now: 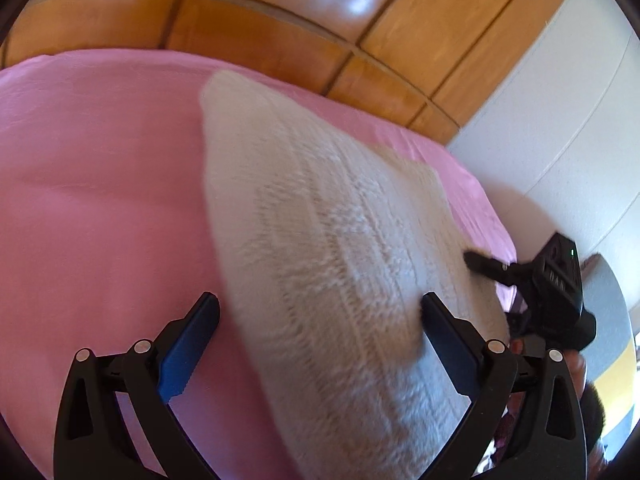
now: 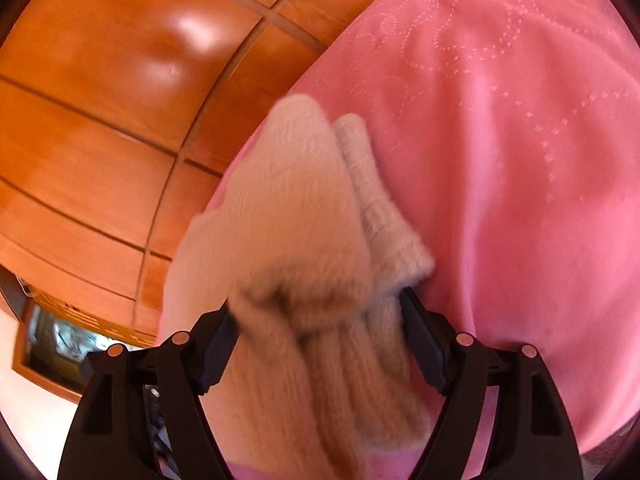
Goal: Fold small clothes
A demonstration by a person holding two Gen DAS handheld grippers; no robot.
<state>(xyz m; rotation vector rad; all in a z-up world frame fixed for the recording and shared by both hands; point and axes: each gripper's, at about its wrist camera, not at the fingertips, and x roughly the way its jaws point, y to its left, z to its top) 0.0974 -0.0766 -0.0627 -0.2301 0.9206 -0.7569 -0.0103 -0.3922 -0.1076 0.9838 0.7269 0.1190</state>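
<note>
A cream knitted garment (image 1: 320, 240) lies on a pink bedspread (image 1: 100, 200). My left gripper (image 1: 320, 312) is open, its fingers on either side of the garment's near end; the knit runs between them. In the right wrist view the same fuzzy knit (image 2: 304, 216) is bunched between the fingers of my right gripper (image 2: 320, 312), whose jaws stand wide apart around it. The right gripper also shows in the left wrist view (image 1: 480, 260), its tip touching the garment's right edge.
The pink bedspread (image 2: 500, 160) has stitched swirl patterns. A wooden panelled wardrobe (image 1: 240, 8) stands behind the bed, also in the right wrist view (image 2: 100, 100). A white wall (image 1: 560, 120) is at the right.
</note>
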